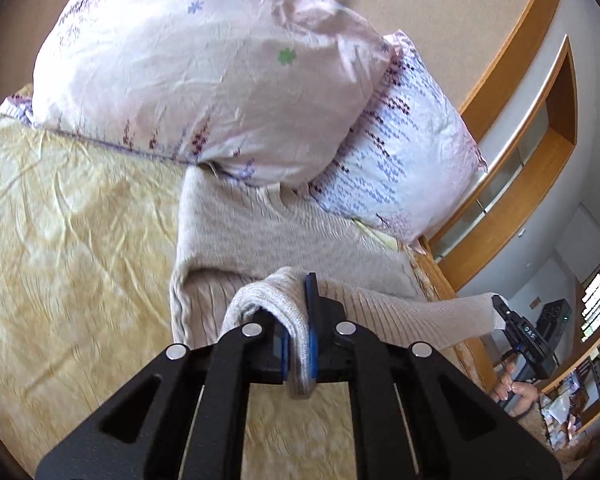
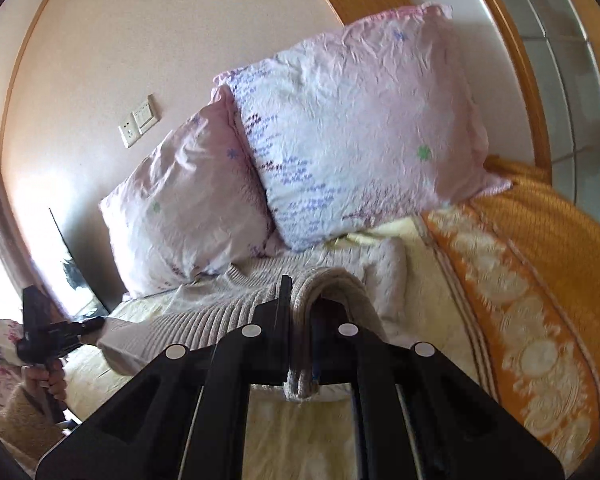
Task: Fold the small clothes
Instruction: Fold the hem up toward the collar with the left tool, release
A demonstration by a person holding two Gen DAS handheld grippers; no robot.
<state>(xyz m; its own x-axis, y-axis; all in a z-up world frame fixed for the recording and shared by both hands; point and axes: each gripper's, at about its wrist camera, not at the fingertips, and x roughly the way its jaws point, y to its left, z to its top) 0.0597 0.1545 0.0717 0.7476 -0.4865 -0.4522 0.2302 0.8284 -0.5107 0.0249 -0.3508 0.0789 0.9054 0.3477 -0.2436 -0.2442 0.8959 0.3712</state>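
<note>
A beige ribbed knit sweater (image 1: 260, 232) lies spread on the yellow bedsheet (image 1: 68, 216), its upper part reaching up to the foot of two floral pillows propped at the head of the bed. In the left wrist view the larger pink pillow (image 1: 204, 64) stands over the sweater's neck end, and the second pillow (image 1: 412, 152) leans to its right, touching the knit along its lower edge. The left gripper (image 1: 298, 344) is clamped narrowly on a thick fold of the sweater's near edge; the knit bunches up over the blue-edged fingers (image 1: 311, 300) and hangs down between them as a doubled strip. From that pinch the fabric stretches rightward as a taut band to the right gripper (image 1: 500, 304), which shows small at the bed's edge, held by a hand (image 1: 516, 392) below it. In the right wrist view the same holds in mirror: the right gripper (image 2: 300, 344) is closed tight on a rolled fold of the sweater (image 2: 228, 304), cloth draped over the right finger (image 2: 285, 292) and trailing down between the two, while the knit runs leftward to the left gripper (image 2: 88, 326), gripped by a hand (image 2: 48, 380) at the far left. An orange patterned blanket (image 2: 532, 288) lies along the right side of the bed, just beside the sweater's far corner but apart from both tools. The sweater is thus held at two points of its near edge, the rest resting flat on the sheet
</note>
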